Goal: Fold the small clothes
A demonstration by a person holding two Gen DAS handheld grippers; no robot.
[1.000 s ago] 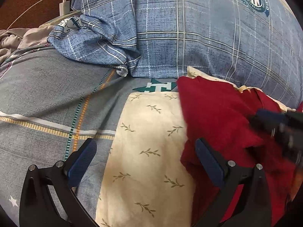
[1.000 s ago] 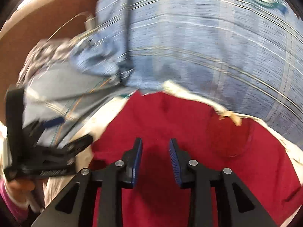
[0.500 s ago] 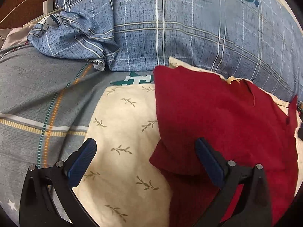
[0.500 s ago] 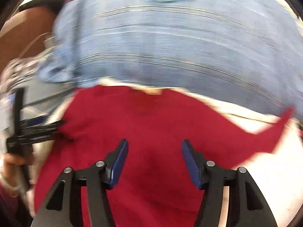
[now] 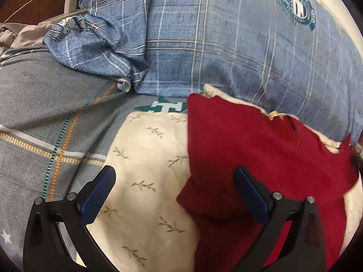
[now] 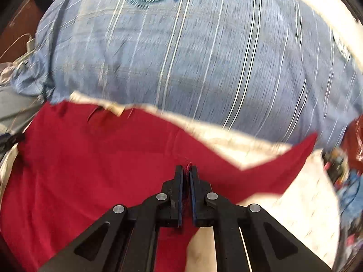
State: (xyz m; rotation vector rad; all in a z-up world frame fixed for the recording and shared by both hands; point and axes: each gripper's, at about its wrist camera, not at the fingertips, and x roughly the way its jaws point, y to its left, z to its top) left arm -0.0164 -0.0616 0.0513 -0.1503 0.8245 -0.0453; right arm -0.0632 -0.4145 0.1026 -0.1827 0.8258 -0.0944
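A dark red garment lies on a cream cloth with a leaf print on the bed. Its left side is folded over, with a thick rounded fold edge at the lower left. My left gripper is open and empty, straddling that fold edge a little above it. In the right wrist view the red garment spreads wide, with a pointed flap stretched out to the right. My right gripper is shut on a pinch of the red fabric.
A big blue plaid quilt with a round green emblem lies just behind the garment. Grey striped bedding spreads to the left. A white charger and cable lie at the far left. Cluttered items sit at the right edge.
My right gripper moved right across the red garment, opened wide, then shut on the fabric. The garment got spread out to the right. My left gripper stayed open and shifted slightly.
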